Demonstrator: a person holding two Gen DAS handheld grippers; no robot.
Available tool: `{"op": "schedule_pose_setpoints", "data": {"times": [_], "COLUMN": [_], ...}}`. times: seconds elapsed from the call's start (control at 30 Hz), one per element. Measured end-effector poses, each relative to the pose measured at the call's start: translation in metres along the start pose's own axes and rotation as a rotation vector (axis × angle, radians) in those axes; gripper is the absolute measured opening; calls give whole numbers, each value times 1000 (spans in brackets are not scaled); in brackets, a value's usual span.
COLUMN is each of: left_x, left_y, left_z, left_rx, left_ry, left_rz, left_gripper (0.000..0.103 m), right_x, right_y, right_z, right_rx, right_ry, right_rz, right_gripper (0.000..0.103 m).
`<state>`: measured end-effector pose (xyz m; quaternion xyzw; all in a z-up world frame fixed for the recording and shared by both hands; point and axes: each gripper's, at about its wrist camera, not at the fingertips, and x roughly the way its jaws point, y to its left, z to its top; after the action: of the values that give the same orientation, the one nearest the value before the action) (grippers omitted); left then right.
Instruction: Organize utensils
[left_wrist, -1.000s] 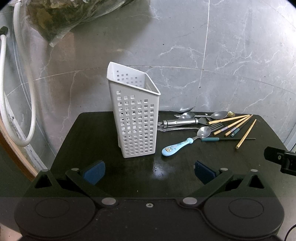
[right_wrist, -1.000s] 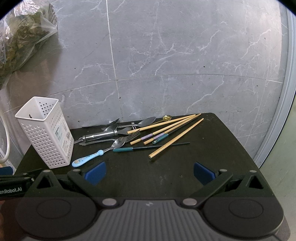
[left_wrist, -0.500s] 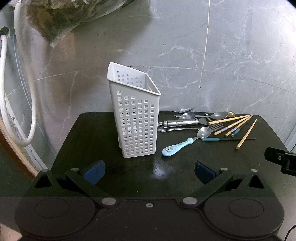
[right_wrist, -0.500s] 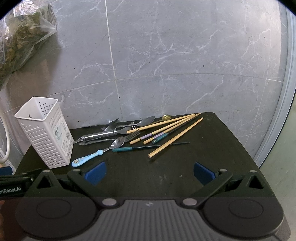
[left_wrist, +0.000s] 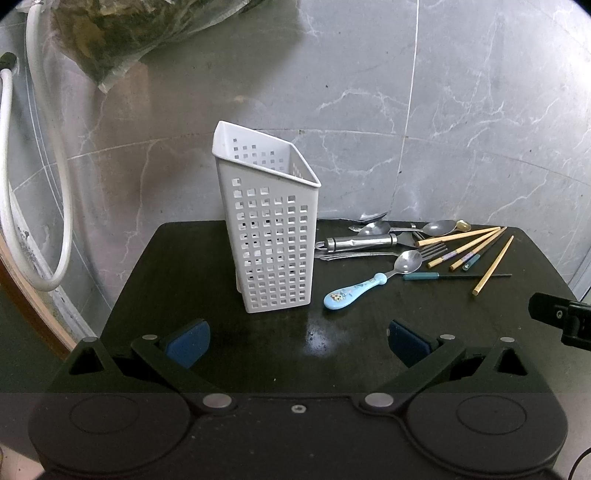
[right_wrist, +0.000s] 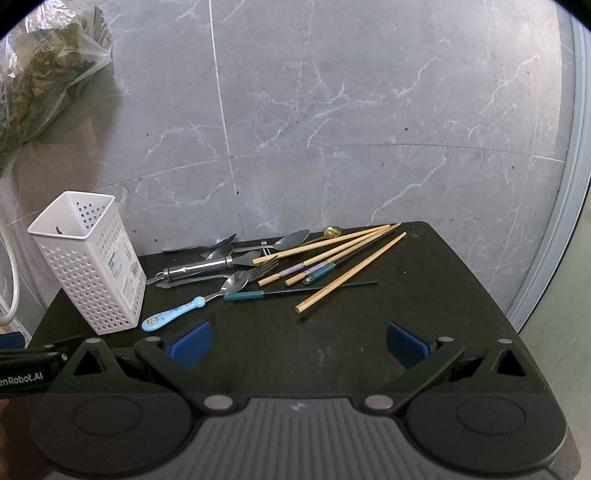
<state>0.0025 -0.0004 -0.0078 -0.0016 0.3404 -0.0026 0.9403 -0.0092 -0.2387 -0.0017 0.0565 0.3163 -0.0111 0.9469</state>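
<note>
Looking through your left wrist camera, you have a white hose (left_wrist: 55, 206) looping down the left edge and a plastic bag of greens (left_wrist: 122, 33) in the upper left. Centre frame, the white perforated utensil holder (left_wrist: 271, 236) stands upright on the black table (left_wrist: 177, 280). Right of it lies the utensil pile: a blue-handled spoon (left_wrist: 364, 286) nearest the holder, steel utensils (left_wrist: 362, 242) behind it, and wooden chopsticks (left_wrist: 493, 264) fanned toward the right. Your left gripper (left_wrist: 297, 341) sits low in the frame with its blue pads spread wide, holding nothing.

From your right wrist camera, the holder (right_wrist: 90, 266) is at centre left, the blue-handled spoon (right_wrist: 177, 312) just beside its base, and the chopsticks (right_wrist: 351, 271) at mid frame. Your right gripper (right_wrist: 297, 343) is also spread wide and empty, above the table's near edge, apart from every utensil.
</note>
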Motion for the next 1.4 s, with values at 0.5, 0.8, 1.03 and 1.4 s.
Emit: {"op": "schedule_pose_setpoints", "data": {"times": [0.5,0.8,1.03,1.4], "left_x": [9,23,59,104], "left_y": [-1,2,-8,-6], "left_z": [3,6,27,49], "left_rx": [-3,-27,-41,-90], "left_ry": [26,-80,-148,-188], "left_rz": [0,55,167,326], "left_gripper": [102,102,102,102], "right_x": [7,17,35,63], "right_y": [-1,-2,-3,-12], "right_z": [-1,-3,-11,-9], "right_rx": [2,-16,-43,-74], "right_ry": [18,32,101,133], "right_rz": [5,24,37,59], "right_gripper": [103,103,103,103]}}
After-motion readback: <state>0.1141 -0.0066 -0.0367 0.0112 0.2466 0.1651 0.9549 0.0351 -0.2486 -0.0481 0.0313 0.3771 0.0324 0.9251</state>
